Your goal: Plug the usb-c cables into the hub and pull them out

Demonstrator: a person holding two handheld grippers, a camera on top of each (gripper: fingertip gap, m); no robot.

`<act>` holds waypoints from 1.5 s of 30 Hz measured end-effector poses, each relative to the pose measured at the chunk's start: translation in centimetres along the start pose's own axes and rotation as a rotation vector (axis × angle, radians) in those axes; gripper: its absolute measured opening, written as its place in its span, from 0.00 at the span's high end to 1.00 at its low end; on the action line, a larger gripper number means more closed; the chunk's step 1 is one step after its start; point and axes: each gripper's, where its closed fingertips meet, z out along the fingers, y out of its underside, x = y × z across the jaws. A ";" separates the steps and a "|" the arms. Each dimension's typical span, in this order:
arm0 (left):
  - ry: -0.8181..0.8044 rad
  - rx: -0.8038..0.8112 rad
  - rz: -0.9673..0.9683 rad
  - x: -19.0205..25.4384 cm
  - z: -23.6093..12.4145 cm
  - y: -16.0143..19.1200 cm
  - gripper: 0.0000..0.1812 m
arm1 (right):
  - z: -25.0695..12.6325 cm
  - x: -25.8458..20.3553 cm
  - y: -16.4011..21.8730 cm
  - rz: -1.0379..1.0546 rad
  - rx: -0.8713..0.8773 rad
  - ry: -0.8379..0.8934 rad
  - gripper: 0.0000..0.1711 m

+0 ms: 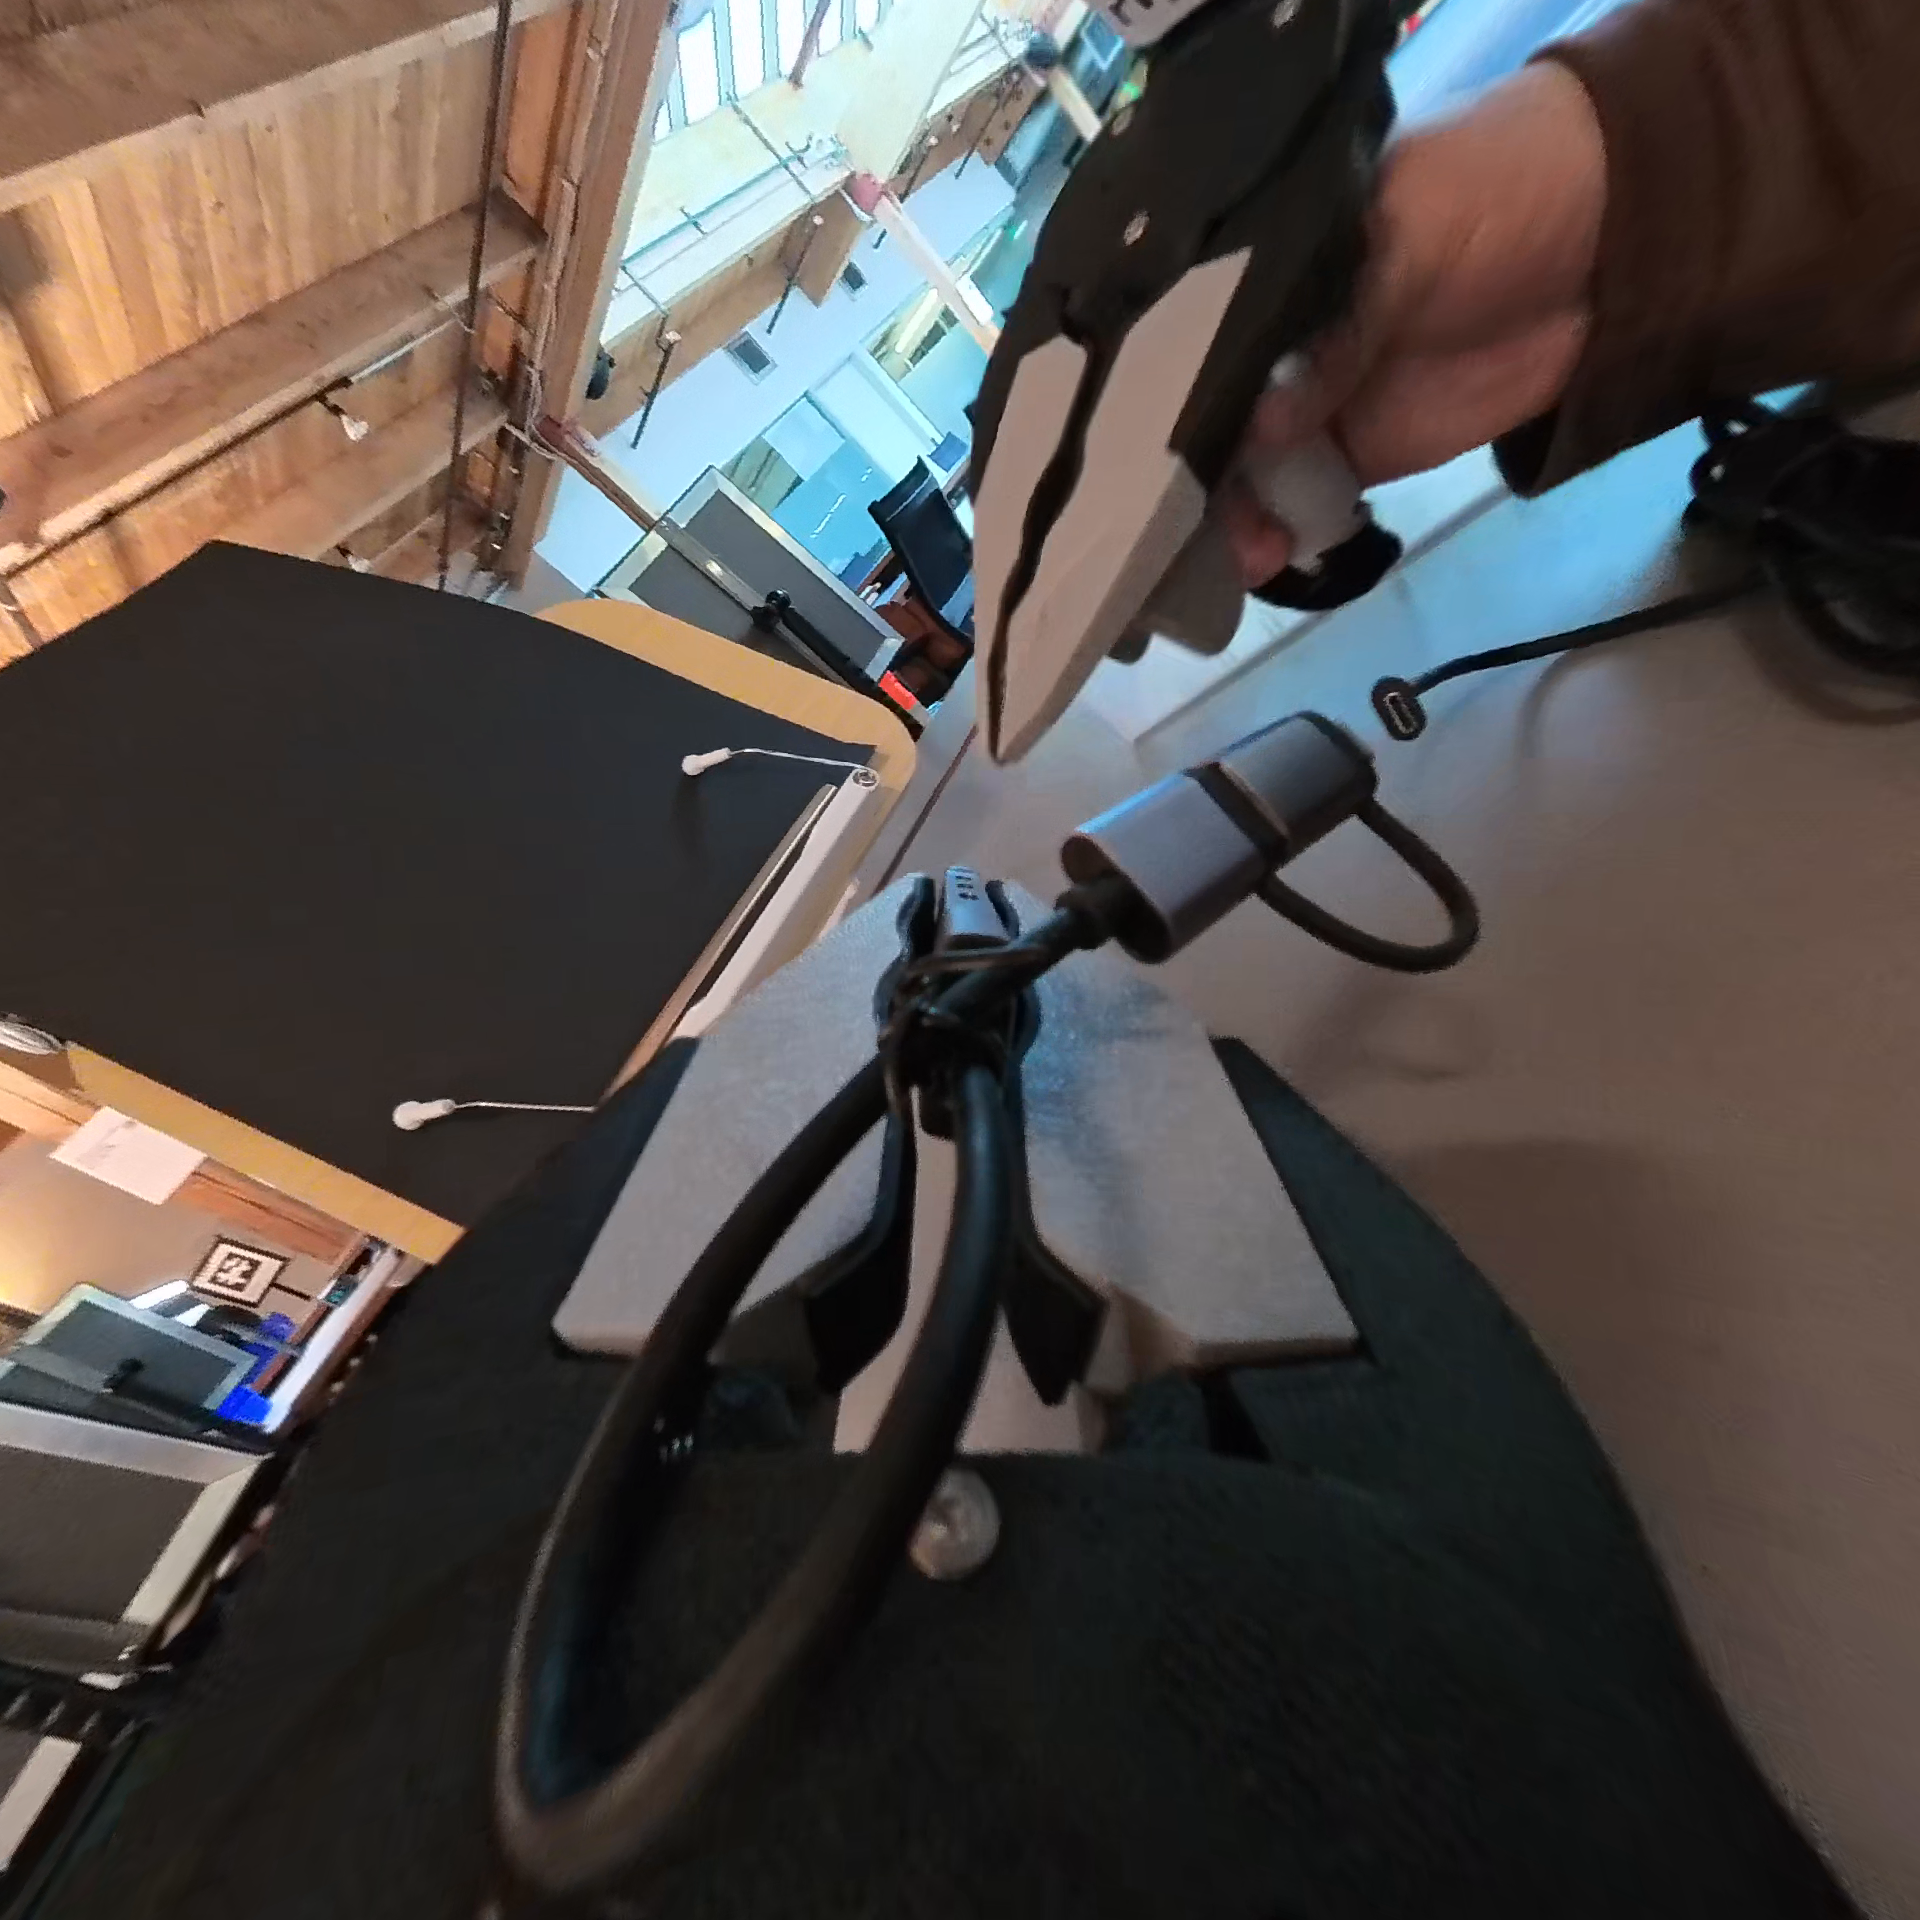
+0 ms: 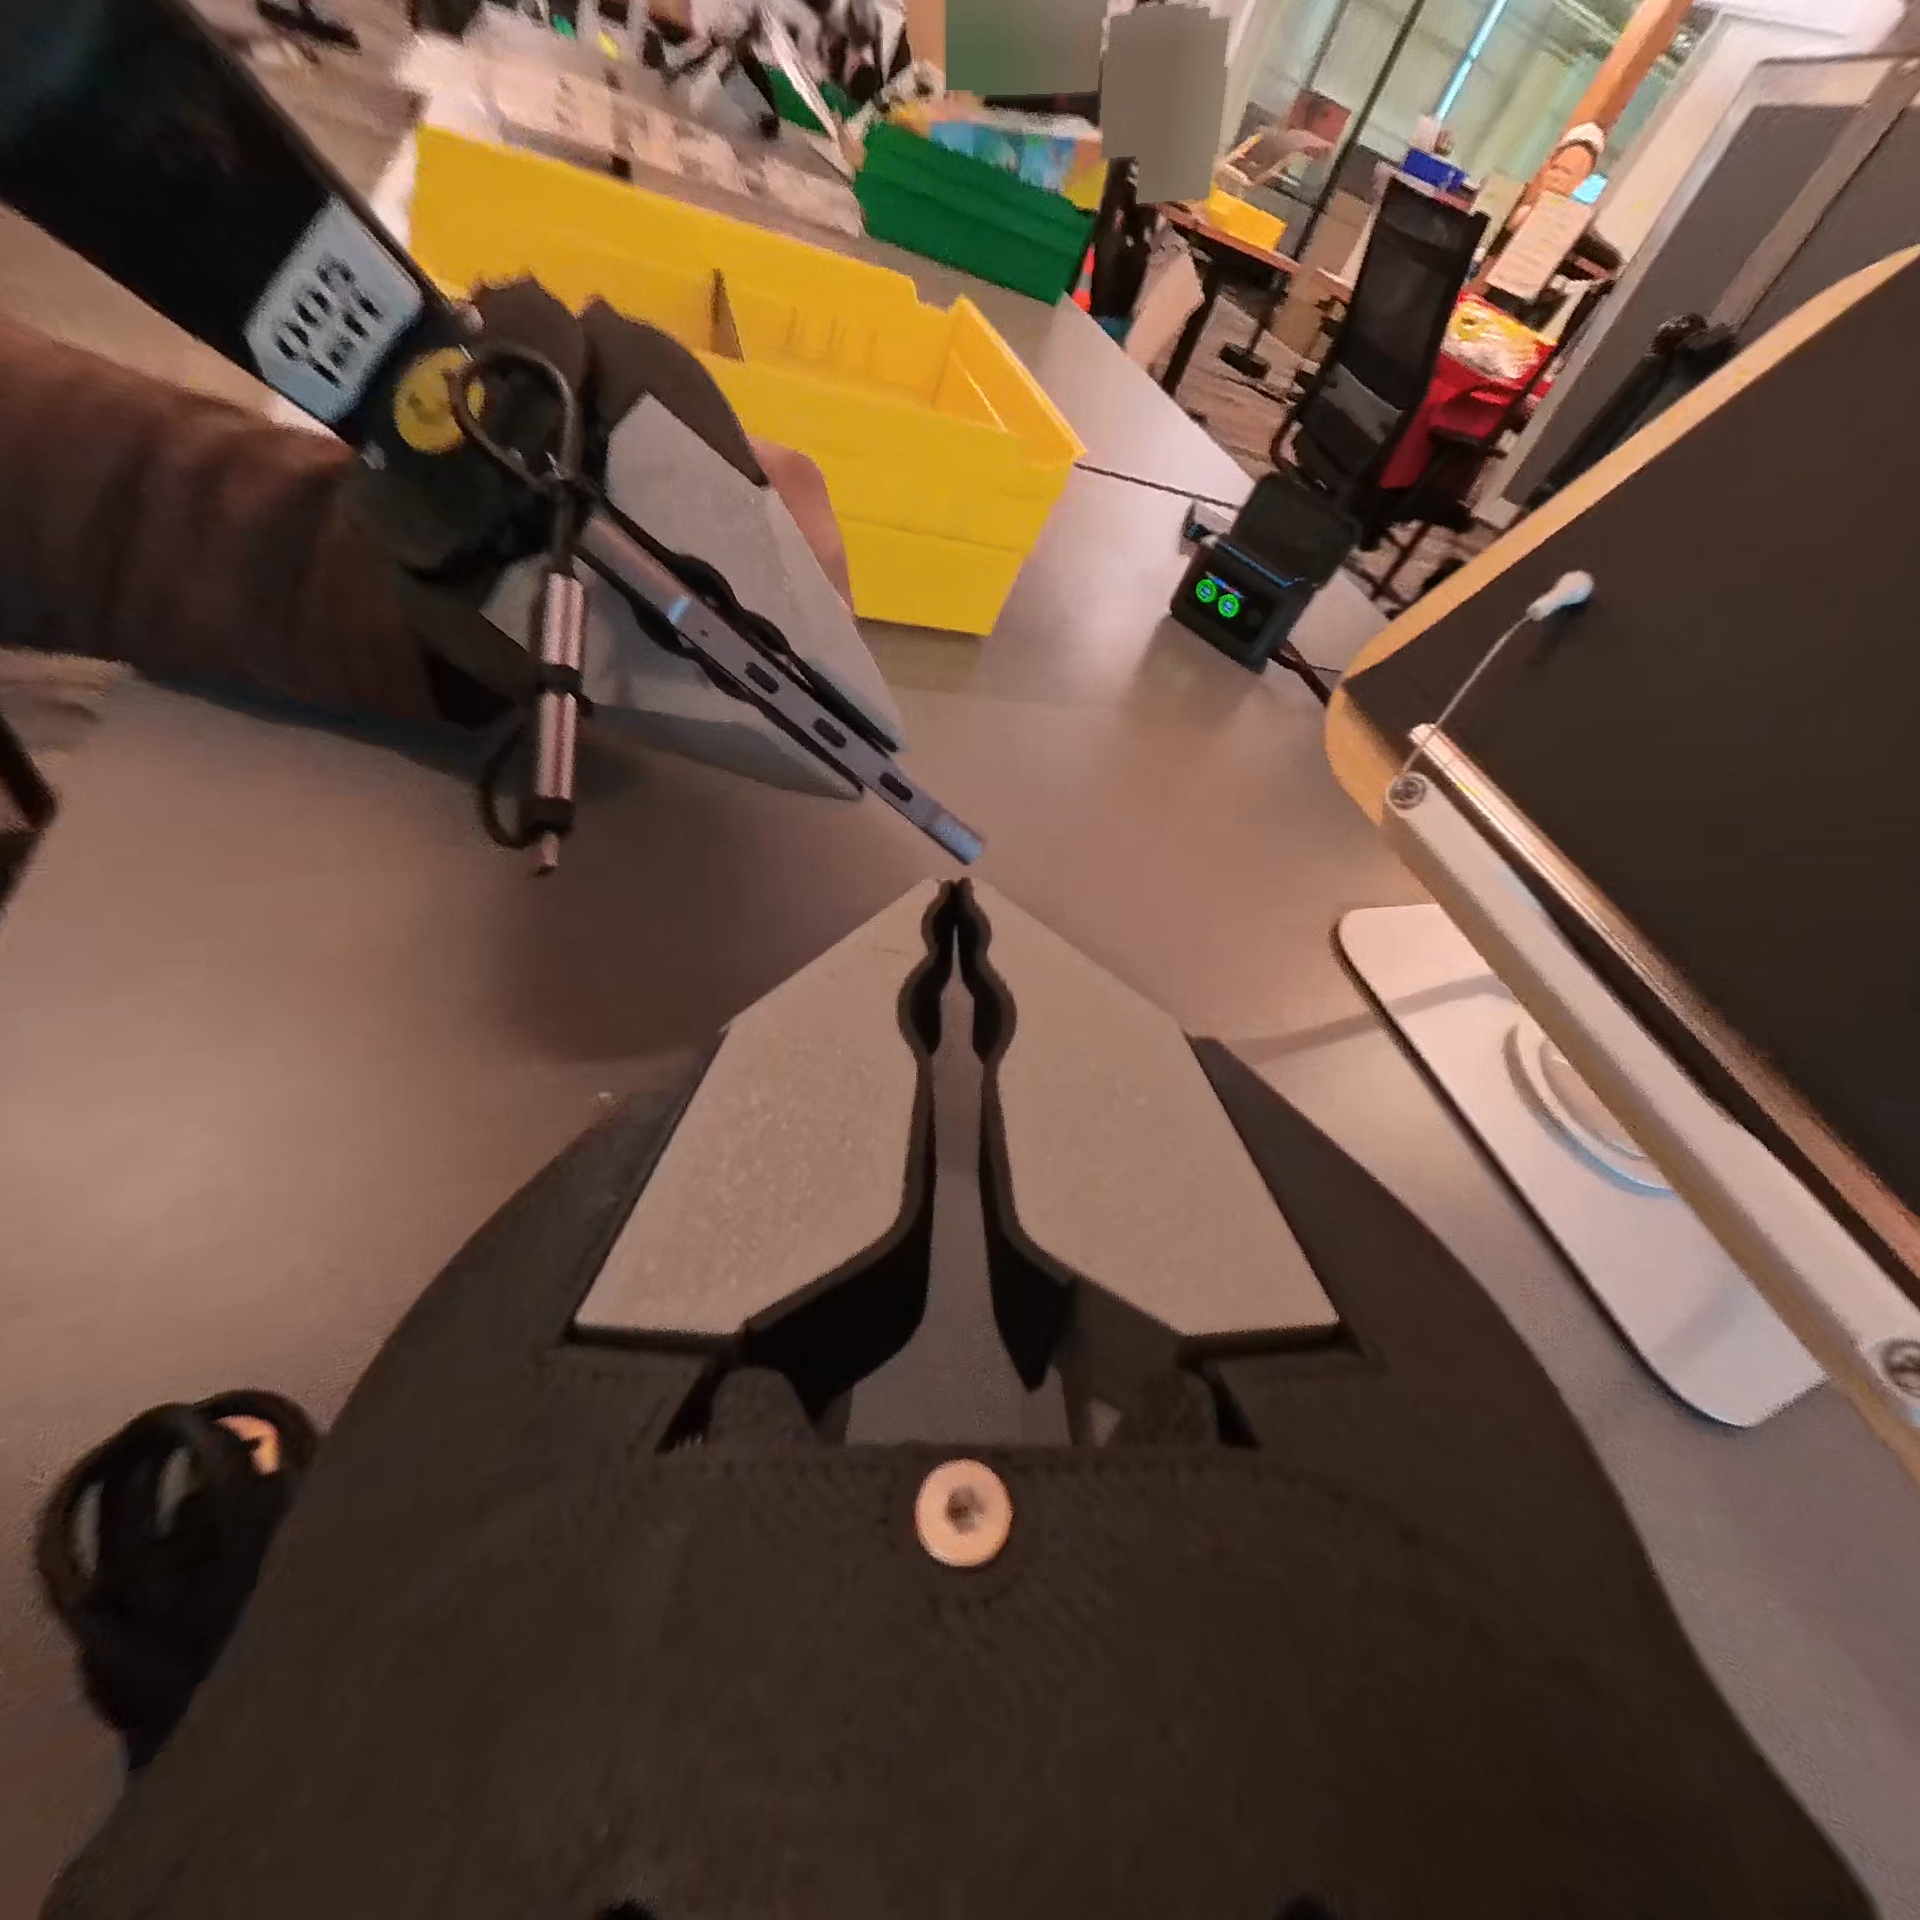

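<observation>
My left gripper (image 1: 951, 940) is shut on a slim grey hub (image 1: 968, 896), seen end-on. The hub's black cable (image 1: 727, 1351) loops over my fingers, and its grey plug with an adapter (image 1: 1226, 831) hangs to the right. My right gripper (image 2: 961, 894) is shut and empty; it also shows in the left wrist view (image 1: 1003, 717), tips just above the hub. In the right wrist view the left gripper (image 2: 873, 764) holds the hub (image 2: 935, 821) with its end pointing at my right tips. A loose black USB-C cable end (image 1: 1401, 711) lies on the grey table (image 1: 1558, 1091).
A monitor with a dark screen (image 2: 1714, 623) stands at the right on a silver base (image 2: 1507, 1122). Yellow bins (image 2: 831, 395) and a small black device with green lights (image 2: 1247, 592) sit behind. A tangle of black cables (image 1: 1829, 540) lies beyond the loose plug. Tip to tip, the grippers are about 4 cm apart.
</observation>
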 end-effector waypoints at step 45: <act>0.141 -0.345 0.124 2.5 1.1 4.6 0.96 | 0.0 1.1 5.1 -0.714 -0.594 0.451 0.97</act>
